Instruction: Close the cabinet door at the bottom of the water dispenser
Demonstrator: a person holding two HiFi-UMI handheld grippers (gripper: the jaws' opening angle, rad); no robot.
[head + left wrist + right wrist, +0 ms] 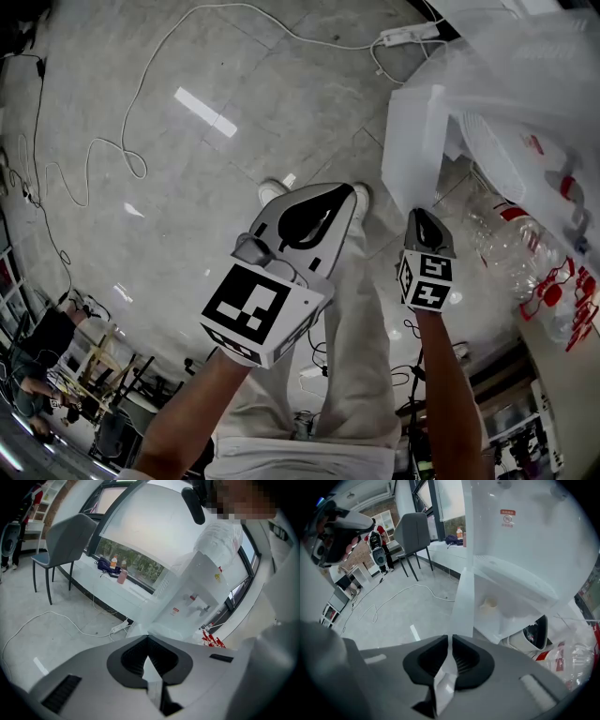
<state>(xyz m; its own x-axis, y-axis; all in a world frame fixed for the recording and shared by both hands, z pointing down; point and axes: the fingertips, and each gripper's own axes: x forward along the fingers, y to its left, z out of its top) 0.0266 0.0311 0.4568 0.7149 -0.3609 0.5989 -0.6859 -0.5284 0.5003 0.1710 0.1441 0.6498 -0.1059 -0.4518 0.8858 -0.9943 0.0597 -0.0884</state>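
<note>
The white water dispenser [525, 84] stands at the right, and its bottom cabinet door [417, 150] swings out toward me. My right gripper [427, 217] reaches down at that door's free edge. In the right gripper view the thin door edge [465, 602] runs straight between the jaws of the right gripper [451, 639], which stand slightly apart around it. The open cabinet [511, 606] shows behind the door. My left gripper [352, 192] hangs over the floor to the left, away from the door. In its own view the left gripper [147, 638] is shut on nothing, with the dispenser [197, 592] ahead.
A power strip [408, 36] with a long white cable lies on the floor behind the dispenser. Empty water bottles [525, 244] with red handles pile at the right. A grey chair [70, 541] stands by the window. My shoe [272, 192] is below the grippers.
</note>
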